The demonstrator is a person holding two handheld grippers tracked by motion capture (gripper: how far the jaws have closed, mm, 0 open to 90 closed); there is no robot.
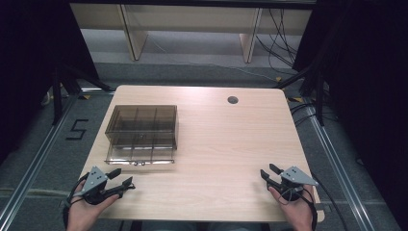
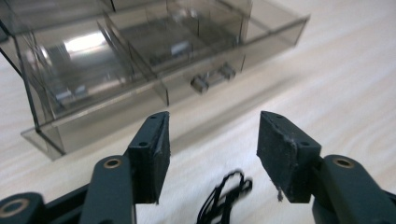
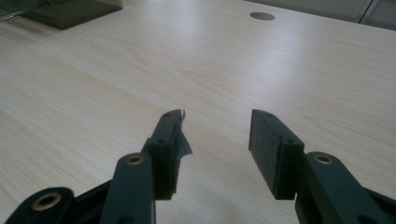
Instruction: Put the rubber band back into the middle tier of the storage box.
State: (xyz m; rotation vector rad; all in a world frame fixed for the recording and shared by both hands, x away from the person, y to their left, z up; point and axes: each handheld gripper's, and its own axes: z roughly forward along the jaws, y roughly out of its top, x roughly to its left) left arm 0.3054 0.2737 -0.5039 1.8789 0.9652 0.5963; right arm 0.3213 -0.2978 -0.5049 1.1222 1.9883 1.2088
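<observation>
One light wood-grain rectangular table (image 1: 216,144) carries one smoke-tinted transparent plastic organiser box (image 1: 142,131) on its left half, with dividers inside. One round cable hole (image 1: 233,100) sits near the table's far edge.

Two hand-held grippers are present. The left gripper (image 1: 124,182) rests at the near left corner, just in front of the box and apart from it; its jaws stand spread with nothing between them. The right gripper (image 1: 267,174) rests at the near right corner, well apart from the box, jaws likewise spread and empty.

The number of compartments cannot be counted reliably: reflections and tinted walls blur the dividers.

The left gripper view shows a small clear handle (image 2: 212,78) on the box's front panel, barely visible from above, and a black cable (image 2: 224,196) on the table between the jaws. The right gripper view cuts the box off to one corner at upper left (image 3: 70,11) and shows a torn pad edge on its left jaw.
</observation>
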